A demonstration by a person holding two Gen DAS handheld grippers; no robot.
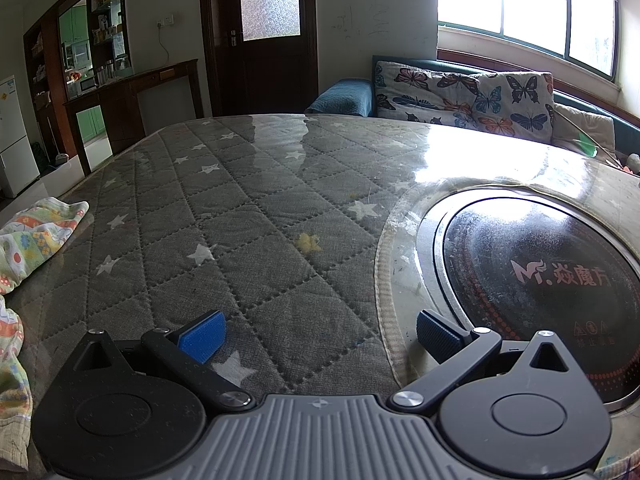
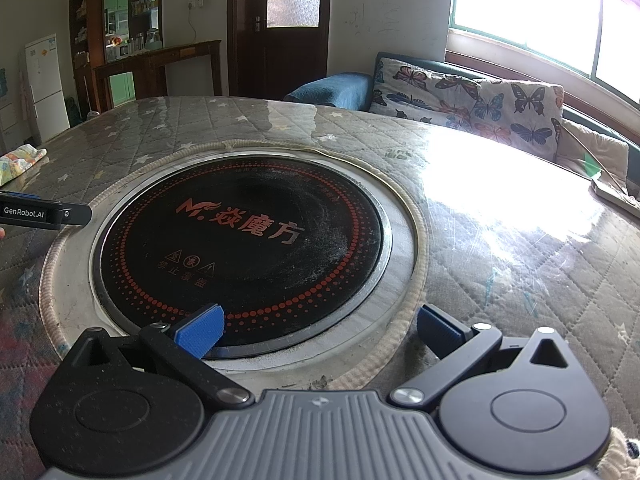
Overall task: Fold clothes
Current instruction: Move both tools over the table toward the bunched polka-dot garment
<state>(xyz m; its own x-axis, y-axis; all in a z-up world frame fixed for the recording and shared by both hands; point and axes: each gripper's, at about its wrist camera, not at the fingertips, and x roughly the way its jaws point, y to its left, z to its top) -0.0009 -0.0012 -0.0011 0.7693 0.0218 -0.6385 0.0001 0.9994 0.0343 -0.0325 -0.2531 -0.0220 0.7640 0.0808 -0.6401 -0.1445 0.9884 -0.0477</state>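
A colourful printed garment [image 1: 28, 240] lies crumpled at the left edge of the quilted grey table cover [image 1: 248, 216], trailing down the left side of the left wrist view. It shows small and far left in the right wrist view as the garment [image 2: 22, 162]. My left gripper [image 1: 320, 336] hovers open above the table cover, well to the right of the garment, nothing between its blue pads. My right gripper [image 2: 320, 330] is open too, over the rim of the round black hotplate [image 2: 240, 248]. The left gripper's body [image 2: 44, 213] pokes in at the left.
The black hotplate [image 1: 540, 280] is set into the table's middle under a glossy clear sheet. A sofa with butterfly cushions [image 1: 464, 98] stands behind the table beneath a bright window. A dark door [image 1: 264, 36], wooden shelving [image 1: 100, 60] and a white fridge [image 1: 14, 136] line the back and left.
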